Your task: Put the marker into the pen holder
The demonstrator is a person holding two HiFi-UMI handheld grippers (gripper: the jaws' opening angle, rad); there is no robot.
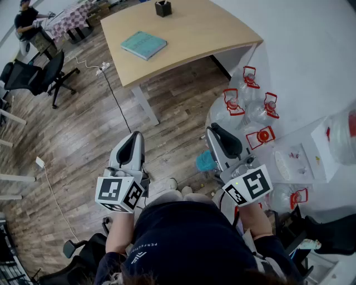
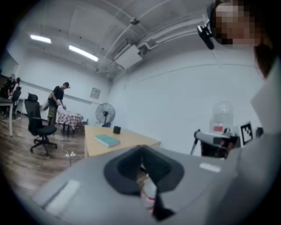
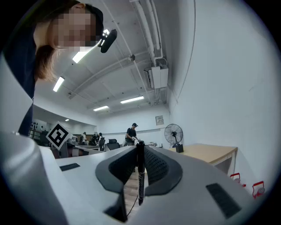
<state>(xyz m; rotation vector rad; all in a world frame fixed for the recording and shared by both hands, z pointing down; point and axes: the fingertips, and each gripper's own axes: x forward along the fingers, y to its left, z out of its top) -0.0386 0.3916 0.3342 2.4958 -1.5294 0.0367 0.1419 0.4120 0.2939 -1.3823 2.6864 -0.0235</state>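
In the head view the marker (image 3: pixel 140 176) doesn't show at all, because the right gripper (image 3: pixel 139 149) covers it with its own body. Only the right gripper view shows it clamped upright between the jaws. Low in the gap of the left gripper (image 2: pixel 141 149) sits a white thing with a red band (image 2: pixel 149 196), too blurred to name. Far ahead of both grippers, the pen holder (image 1: pixel 163 8) on the tabletop (image 1: pixel 194 33) is too small to tell what's inside. Off to the right gripper's right, a clear bottle (image 1: pixel 342 136) is cut by the picture's edge.
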